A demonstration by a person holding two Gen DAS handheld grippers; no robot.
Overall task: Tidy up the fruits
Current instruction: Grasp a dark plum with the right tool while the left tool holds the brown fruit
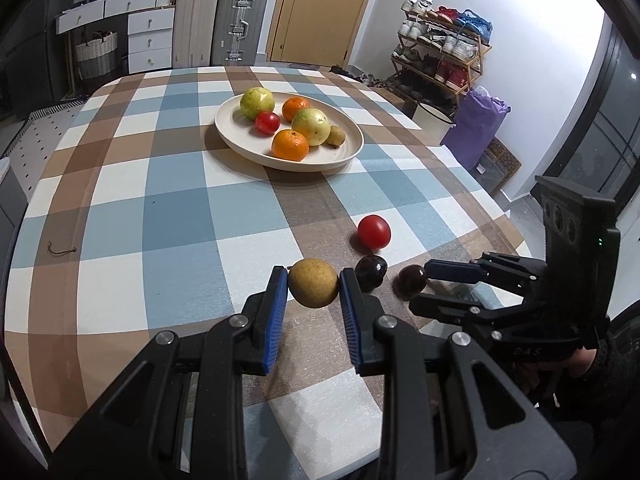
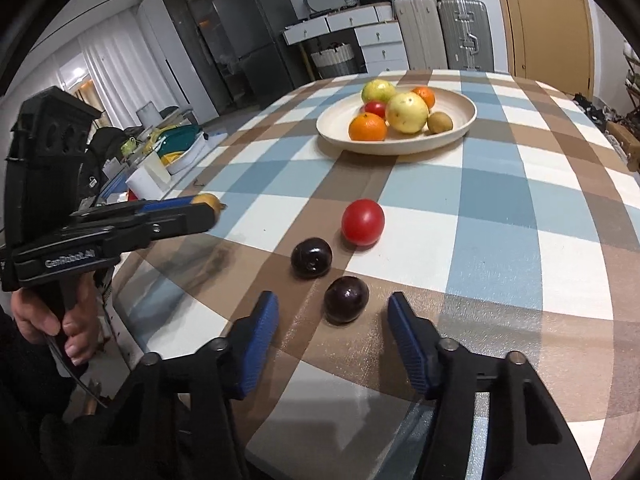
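Observation:
My left gripper (image 1: 313, 284) is shut on a brownish-yellow round fruit (image 1: 313, 282) and holds it above the table; it also shows in the right wrist view (image 2: 208, 201). My right gripper (image 2: 333, 312) is open, its pads either side of a dark plum (image 2: 346, 299). A second dark plum (image 2: 311, 257) and a red tomato (image 2: 362, 222) lie just beyond. A cream plate (image 1: 348, 151) further back holds two green guavas, two oranges, a tomato and a kiwi. In the left wrist view the right gripper (image 1: 422, 286) sits by the plums (image 1: 410, 280).
The checked tablecloth (image 1: 160, 220) covers a rounded table. A shoe rack (image 1: 440, 48) and a purple bag stand off to the right, suitcases (image 1: 236, 28) and drawers behind. Clutter and containers (image 2: 160, 160) sit beyond the table's left edge.

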